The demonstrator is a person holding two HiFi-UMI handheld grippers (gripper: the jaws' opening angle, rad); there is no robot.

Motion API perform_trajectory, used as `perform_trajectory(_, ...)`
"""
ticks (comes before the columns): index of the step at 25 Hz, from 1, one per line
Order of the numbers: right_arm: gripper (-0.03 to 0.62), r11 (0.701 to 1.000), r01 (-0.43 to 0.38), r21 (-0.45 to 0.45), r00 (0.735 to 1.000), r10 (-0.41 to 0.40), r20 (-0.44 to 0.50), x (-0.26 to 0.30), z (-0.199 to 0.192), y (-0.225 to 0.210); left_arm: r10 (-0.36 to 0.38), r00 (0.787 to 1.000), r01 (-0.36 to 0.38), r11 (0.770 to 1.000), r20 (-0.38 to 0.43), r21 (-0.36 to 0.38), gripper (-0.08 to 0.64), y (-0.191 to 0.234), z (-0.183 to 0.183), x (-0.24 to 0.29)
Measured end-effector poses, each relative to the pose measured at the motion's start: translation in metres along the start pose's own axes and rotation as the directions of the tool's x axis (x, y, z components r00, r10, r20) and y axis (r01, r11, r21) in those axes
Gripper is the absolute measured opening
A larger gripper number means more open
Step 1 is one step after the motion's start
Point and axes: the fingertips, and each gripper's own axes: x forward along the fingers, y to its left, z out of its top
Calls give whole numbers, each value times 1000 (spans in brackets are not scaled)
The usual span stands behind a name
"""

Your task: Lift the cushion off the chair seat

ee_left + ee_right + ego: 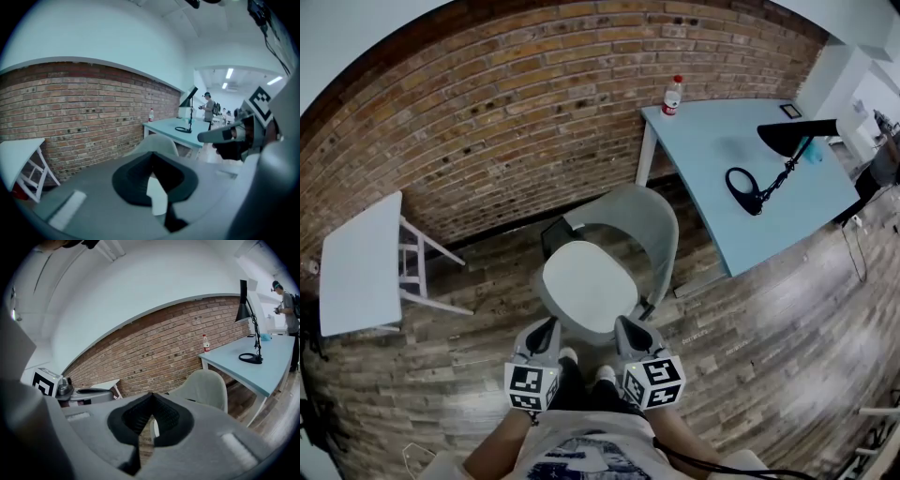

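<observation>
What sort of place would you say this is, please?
Probably an office or studio workspace: a light-blue desk with a black desk lamp and a bottle, a grey chair with a white cushion, and an exposed brick wall.

Even, fairly bright indoor light fills all three views and shadows stay soft, such as the faint one beneath the lamp (789, 139) on the worktop (712, 164) at the head view's upper right. Ceiling strips (229, 73) burn out at the left gripper view's right. Fisheye bending curves the brick wall (516, 112) and blackens every corner, and the near fingers (133, 180) look smeared and soft.
</observation>
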Motion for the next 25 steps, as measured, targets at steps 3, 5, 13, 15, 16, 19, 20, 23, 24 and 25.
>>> perform_trajectory(3, -2, 1000, 23, 12, 1000, -23, -11, 19, 1, -9, -23, 1000, 23, 1000, -9, 12, -9, 11, 2, 21)
perform_trajectory(5, -2, 999, 45, 20, 999, -45, -16, 32, 3, -15, -44, 999, 45, 999, -18, 15, -9, 20, 2, 37)
perform_trajectory(13, -2, 982, 177, 73, 984, -175, -34, 98, 8, -51, -143, 988, 146, 988, -65, 49, -9, 71, 4, 114)
perform_trajectory(15, -2, 974, 207, 88, 978, -205, -40, 114, 5, -59, -168, 982, 172, 983, -82, 56, -9, 83, 0, 133)
perform_trajectory(16, -2, 970, 224, 99, 974, -221, -43, 122, 3, -64, -182, 979, 188, 981, -91, 58, -9, 88, -2, 143)
perform_trajectory(19, -2, 953, 274, 132, 962, -269, -54, 141, -4, -80, -220, 968, 229, 971, -117, 66, -9, 99, -11, 171)
perform_trajectory(20, -2, 947, 287, 142, 958, -281, -59, 148, -6, -86, -230, 965, 239, 968, -124, 71, -9, 103, -14, 181)
perform_trajectory(23, -2, 935, 318, 158, 948, -310, -73, 166, -14, -97, -255, 957, 267, 960, -139, 79, -9, 111, -23, 205)
perform_trajectory(24, -2, 932, 327, 158, 945, -319, -76, 170, -17, -100, -262, 954, 275, 958, -145, 79, -9, 112, -27, 212)
perform_trajectory(25, -2, 928, 336, 158, 942, -328, -79, 174, -21, -104, -269, 951, 283, 956, -152, 77, -9, 112, -31, 218)
